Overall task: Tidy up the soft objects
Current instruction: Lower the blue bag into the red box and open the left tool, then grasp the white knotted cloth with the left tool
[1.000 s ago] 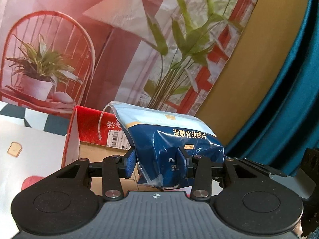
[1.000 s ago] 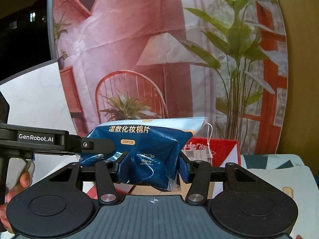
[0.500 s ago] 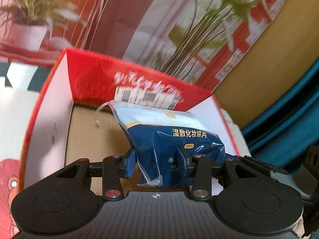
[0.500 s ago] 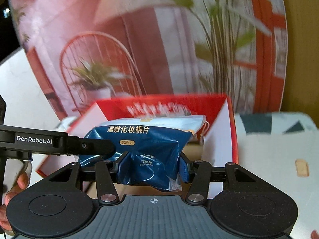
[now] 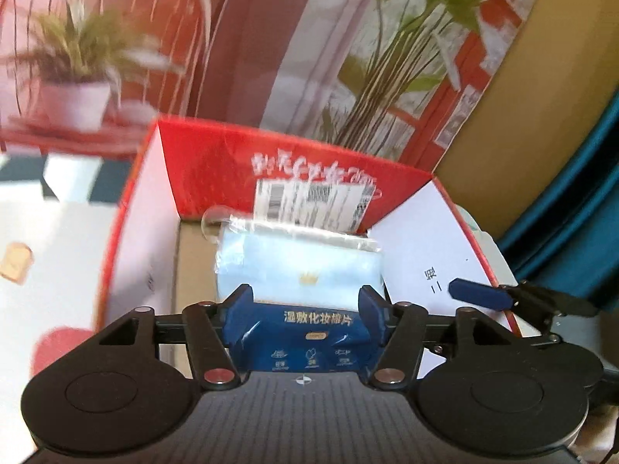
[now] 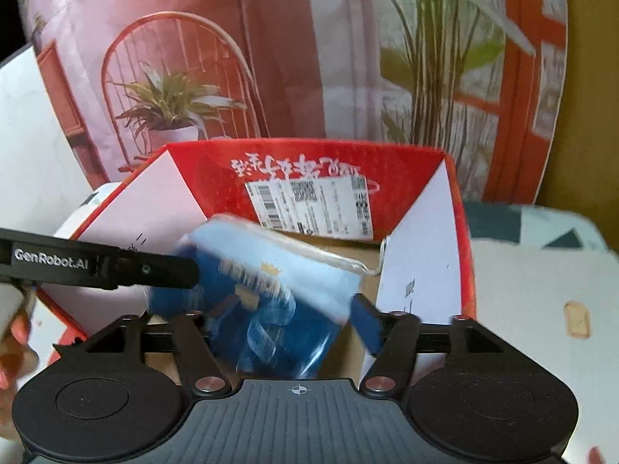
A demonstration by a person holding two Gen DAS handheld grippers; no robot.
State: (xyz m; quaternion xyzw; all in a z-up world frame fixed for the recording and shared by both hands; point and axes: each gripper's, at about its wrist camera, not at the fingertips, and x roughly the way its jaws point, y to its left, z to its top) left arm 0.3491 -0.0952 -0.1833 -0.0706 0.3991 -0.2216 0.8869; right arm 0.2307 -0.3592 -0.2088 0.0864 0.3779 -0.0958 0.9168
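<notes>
A soft blue pack of cotton pads (image 5: 301, 270) lies tipped back inside the open red cardboard box (image 5: 216, 170), its pale top toward the far wall. My left gripper (image 5: 305, 309) straddles the pack's lower end; its jaws are opening and the pack sits loose between the fingers. In the right wrist view the pack (image 6: 271, 290) is blurred and dropping into the box (image 6: 406, 170). My right gripper (image 6: 278, 317) is also opening; its right finger (image 6: 367, 324) stands apart from the pack and the other is hidden behind it. The left gripper's finger (image 6: 154, 268) reaches in from the left.
The box has white side flaps (image 5: 418, 239) and a shipping label (image 6: 309, 205) on its far wall. It stands on a white cloth with a toast print (image 6: 576, 319). A printed backdrop rises behind, a teal curtain (image 5: 572, 201) hangs at the right, and a hand (image 6: 15, 348) holds the left tool.
Both grippers came down toward the red box with the pack, then their jaws widened. The pack, held upright before, has tipped back and slipped down into the box.
</notes>
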